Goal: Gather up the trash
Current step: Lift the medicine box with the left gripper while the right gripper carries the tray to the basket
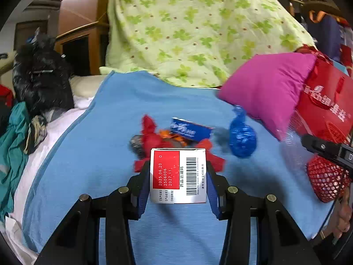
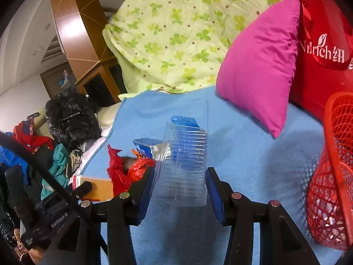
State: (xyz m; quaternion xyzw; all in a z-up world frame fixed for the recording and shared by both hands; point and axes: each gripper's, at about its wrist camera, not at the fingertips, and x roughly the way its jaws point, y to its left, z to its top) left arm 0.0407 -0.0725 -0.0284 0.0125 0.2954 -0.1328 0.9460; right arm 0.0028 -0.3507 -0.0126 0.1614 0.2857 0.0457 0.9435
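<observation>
Trash: our left gripper (image 1: 178,176) fingers clamp medicine box (image 1: 178,175) | right gripper (image 2: 179,183) fingers clamp clear plastic tray (image 2: 181,165) | red mesh basket (image 2: 331,176) at 3 o'clock.

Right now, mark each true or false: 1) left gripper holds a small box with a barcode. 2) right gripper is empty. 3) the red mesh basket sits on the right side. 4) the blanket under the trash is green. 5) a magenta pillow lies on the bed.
1) True: the left gripper clamps the barcode box.
2) False: the right gripper grips a clear plastic container.
3) True: the red mesh basket is at the right.
4) False: the blanket is blue.
5) True: the magenta pillow is there.
</observation>
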